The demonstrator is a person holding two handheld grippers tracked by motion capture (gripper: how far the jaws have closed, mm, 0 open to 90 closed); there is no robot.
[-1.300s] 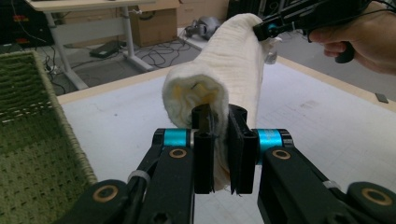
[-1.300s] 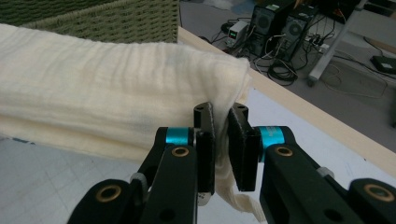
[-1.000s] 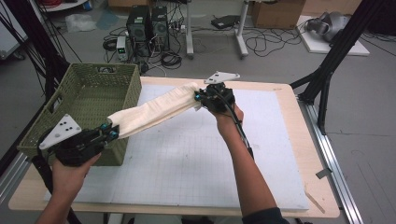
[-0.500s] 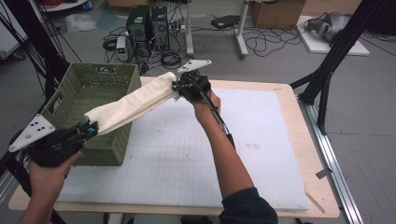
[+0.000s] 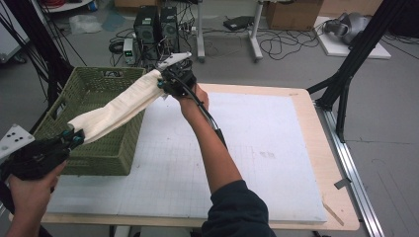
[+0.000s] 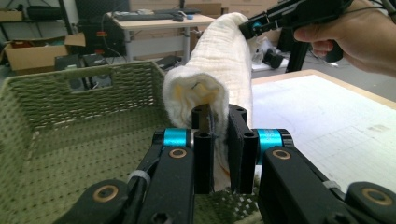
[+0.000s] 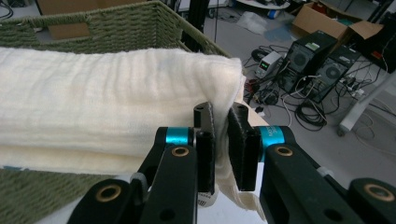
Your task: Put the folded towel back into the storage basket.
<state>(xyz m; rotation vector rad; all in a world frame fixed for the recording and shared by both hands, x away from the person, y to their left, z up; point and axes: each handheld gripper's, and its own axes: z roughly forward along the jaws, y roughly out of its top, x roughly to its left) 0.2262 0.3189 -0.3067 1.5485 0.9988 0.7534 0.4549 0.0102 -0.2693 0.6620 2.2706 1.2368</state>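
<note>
Left gripper: nearest item, at 8 o'clock in the high view. Its body and the hand under it are cut off by the left and bottom edges. Jaws closed tight on the near end of the cream folded muslin cloth.
Near grip detail: in the left gripper view the left gripper has the cloth pinched between the two black jaws at 6 o'clock. The fold bulges just above the jaw tips and hides the cloth's middle stretch behind it.
Cloth position: held in the air, stretched as a sagging band from 8 o'clock to 11 o'clock in the high view, passing over the right wall of the green woven plastic basket. Touching neither the basket floor nor the table.
Basket: at 9 o'clock on the wooden table with a white gridded mat. Its right rim is partly hidden by the cloth.
Right gripper: farthest, at 11 o'clock beyond the basket's far right corner. Jaws closed on the far end of the cloth.
Far grip detail: in the right gripper view the right gripper clamps the cloth's edge. A loose tail hangs below the jaws, its end cut off by the frame bottom.
Hard to make out: the floor clutter of cables and computer cases at 12 o'clock.
</note>
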